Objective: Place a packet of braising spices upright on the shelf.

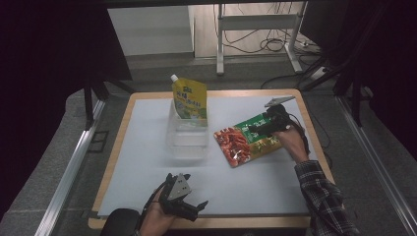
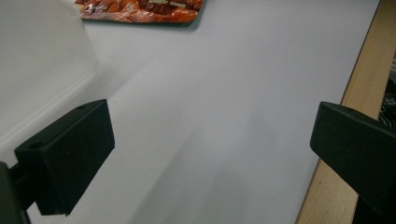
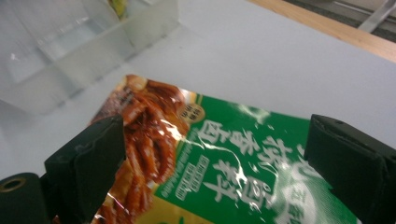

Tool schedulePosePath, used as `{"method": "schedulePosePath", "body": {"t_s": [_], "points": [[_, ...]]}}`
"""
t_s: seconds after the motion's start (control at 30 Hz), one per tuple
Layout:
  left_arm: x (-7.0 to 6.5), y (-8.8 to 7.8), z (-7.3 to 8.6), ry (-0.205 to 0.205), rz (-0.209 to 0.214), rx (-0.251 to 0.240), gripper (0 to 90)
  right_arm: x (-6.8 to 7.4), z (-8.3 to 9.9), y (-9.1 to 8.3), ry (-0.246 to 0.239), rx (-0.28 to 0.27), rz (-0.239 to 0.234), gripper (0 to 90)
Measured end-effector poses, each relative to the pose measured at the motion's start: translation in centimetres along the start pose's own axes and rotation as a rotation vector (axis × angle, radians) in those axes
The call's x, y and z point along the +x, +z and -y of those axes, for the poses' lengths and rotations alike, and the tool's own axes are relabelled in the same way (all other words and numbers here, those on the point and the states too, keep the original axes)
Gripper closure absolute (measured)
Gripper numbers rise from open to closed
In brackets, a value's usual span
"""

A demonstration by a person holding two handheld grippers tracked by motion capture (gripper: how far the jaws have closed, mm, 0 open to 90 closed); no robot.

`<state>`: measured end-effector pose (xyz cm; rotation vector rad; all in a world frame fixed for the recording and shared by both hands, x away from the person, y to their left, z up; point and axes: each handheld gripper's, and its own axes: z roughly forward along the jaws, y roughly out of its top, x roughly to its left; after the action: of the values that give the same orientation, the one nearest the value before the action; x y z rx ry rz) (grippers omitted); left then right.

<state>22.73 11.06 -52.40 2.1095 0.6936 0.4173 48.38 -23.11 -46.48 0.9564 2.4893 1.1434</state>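
Note:
A flat snack packet point(image 1: 243, 141), green with a red food picture, lies on the pale mat right of centre. My right gripper point(image 1: 255, 129) hovers low over its green part, open, the jaws wide either side of the packet point(image 3: 224, 168). A yellow spouted pouch point(image 1: 190, 100) stands upright in the far end of a clear plastic bin point(image 1: 187, 140). My left gripper point(image 1: 193, 205) rests near the table's front edge, open with nothing between its jaws; its own view has bare mat, the bin's wall point(image 2: 42, 56) at left and the packet's red corner point(image 2: 140, 10) at top.
The pale mat point(image 1: 147, 167) covers most of a wooden table point(image 1: 108, 162), whose edge shows on all sides. Dark floor, metal rails and a table frame with cables surround it. A plaid sleeve point(image 1: 324, 201) reaches in from the lower right.

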Motion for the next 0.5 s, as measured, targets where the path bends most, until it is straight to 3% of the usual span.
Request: {"method": "schedulePosePath", "body": {"t_s": [0.5], "points": [[-0.1, 0.2, 0.0, 0.009, 0.003, 0.008, 0.0, -3.4, 3.7, 0.0, 0.104, 0.071, 0.061, 5.7]]}}
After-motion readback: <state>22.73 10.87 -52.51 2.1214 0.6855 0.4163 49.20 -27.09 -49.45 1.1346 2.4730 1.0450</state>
